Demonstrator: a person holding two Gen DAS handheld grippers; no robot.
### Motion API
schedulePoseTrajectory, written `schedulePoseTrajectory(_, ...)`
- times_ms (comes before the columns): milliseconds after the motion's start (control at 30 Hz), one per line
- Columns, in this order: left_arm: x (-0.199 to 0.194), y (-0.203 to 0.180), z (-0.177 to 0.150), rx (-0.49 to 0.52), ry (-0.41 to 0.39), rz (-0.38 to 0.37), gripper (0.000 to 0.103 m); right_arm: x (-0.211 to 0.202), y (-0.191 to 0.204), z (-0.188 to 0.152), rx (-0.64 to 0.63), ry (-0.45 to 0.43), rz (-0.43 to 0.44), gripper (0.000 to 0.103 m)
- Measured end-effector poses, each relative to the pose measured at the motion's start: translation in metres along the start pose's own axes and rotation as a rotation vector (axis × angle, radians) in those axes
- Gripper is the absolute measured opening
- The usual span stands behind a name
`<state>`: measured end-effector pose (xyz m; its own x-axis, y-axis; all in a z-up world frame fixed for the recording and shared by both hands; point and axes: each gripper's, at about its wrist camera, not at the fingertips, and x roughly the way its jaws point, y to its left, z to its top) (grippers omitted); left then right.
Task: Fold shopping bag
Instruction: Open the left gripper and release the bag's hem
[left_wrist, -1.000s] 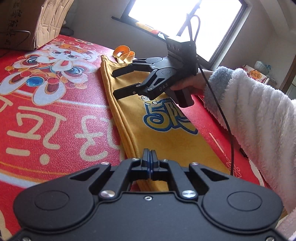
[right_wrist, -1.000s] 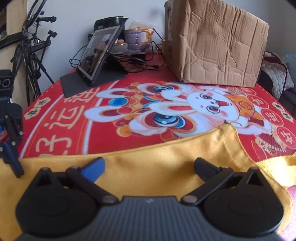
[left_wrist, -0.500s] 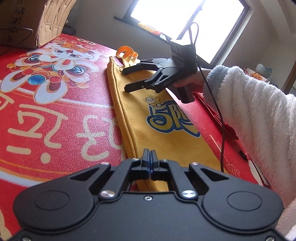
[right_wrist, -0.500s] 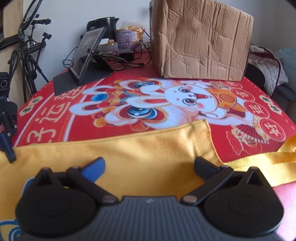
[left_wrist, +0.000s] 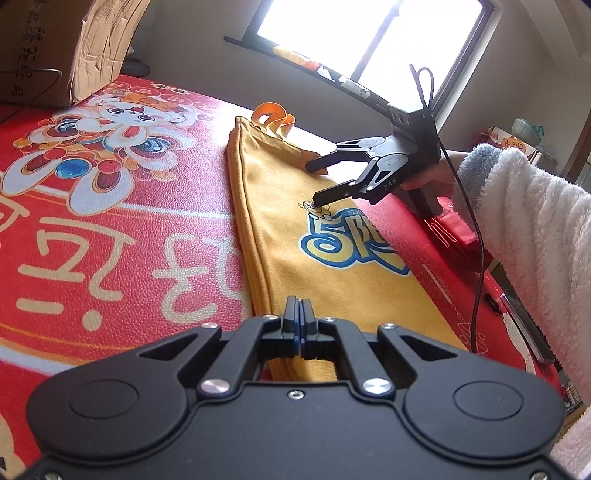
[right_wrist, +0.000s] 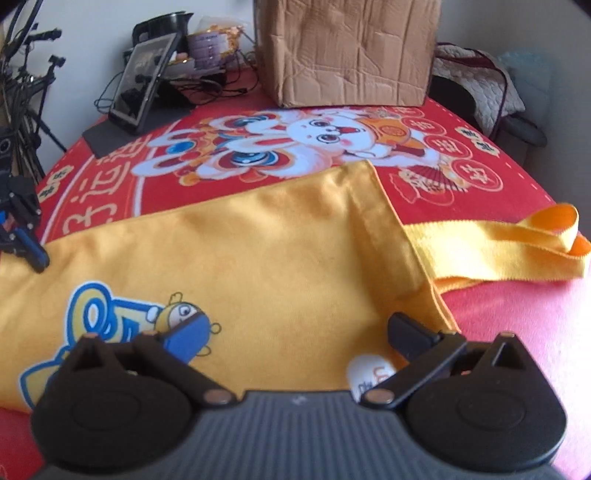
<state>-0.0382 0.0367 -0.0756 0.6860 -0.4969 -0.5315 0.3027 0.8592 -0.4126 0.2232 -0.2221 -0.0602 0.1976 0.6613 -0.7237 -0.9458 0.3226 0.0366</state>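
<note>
A yellow shopping bag (left_wrist: 306, 236) with a blue logo lies flat and lengthwise on the red printed tablecloth (left_wrist: 110, 229). Its orange-yellow handles (right_wrist: 517, 240) stick out at the far end. My left gripper (left_wrist: 300, 317) is shut, tips resting on the bag's near end close to its left edge. I cannot tell whether any fabric is pinched. My right gripper (left_wrist: 317, 182), held by a hand in a white fleece sleeve (left_wrist: 535, 240), hovers open just above the bag beside the logo. In the right wrist view the right gripper (right_wrist: 301, 328) has only bag beneath it.
A big cardboard box (right_wrist: 351, 51) stands at the back of the table. A tablet on a stand (right_wrist: 142, 85), cables and a kettle sit at the back left. A tripod (right_wrist: 22, 81) stands off the table's left side. A window (left_wrist: 369, 37) is behind the right hand.
The right gripper, still open, has moved across the bag toward the side nearer the person and lower over it; the handles and logo have come into its view. The left gripper has kept still.
</note>
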Motion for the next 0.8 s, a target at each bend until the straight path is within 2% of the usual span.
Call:
schedulePoseTrajectory(133, -0.001, 0.000, 0.001, -0.005, 0.001, 0.000, 0.003, -0.004, 0.006, -0.006, 0.056, -0.026, -0.054, 0.102)
schedulePoseTrajectory(300, -0.025, -0.005, 0.015, -0.036, -0.066, 0.015, 0.005, -0.007, 0.015, -0.008, 0.116, -0.031, -0.121, 0.102)
schedulePoseTrajectory(400, -0.042, -0.024, 0.022, -0.001, -0.067, -0.049, 0.021, -0.008, 0.021, -0.011, 0.148, -0.037, -0.159, 0.102)
schedulePoseTrajectory(467, -0.046, -0.041, 0.020, 0.029, -0.036, -0.097, 0.046, -0.009, 0.024, -0.012, 0.160, -0.044, -0.177, 0.102)
schedulePoseTrajectory(567, -0.033, -0.061, 0.011, 0.078, 0.026, -0.095, 0.047, -0.010, 0.028, -0.015, 0.178, -0.055, -0.200, 0.102)
schedulePoseTrajectory(700, -0.006, -0.060, 0.002, 0.042, 0.126, -0.002, 0.045, -0.011, 0.033, -0.016, 0.206, -0.060, -0.234, 0.102)
schedulePoseTrajectory(800, -0.002, -0.053, 0.001, 0.038, 0.113, 0.046, 0.042, -0.013, 0.036, -0.017, 0.225, -0.053, -0.255, 0.102)
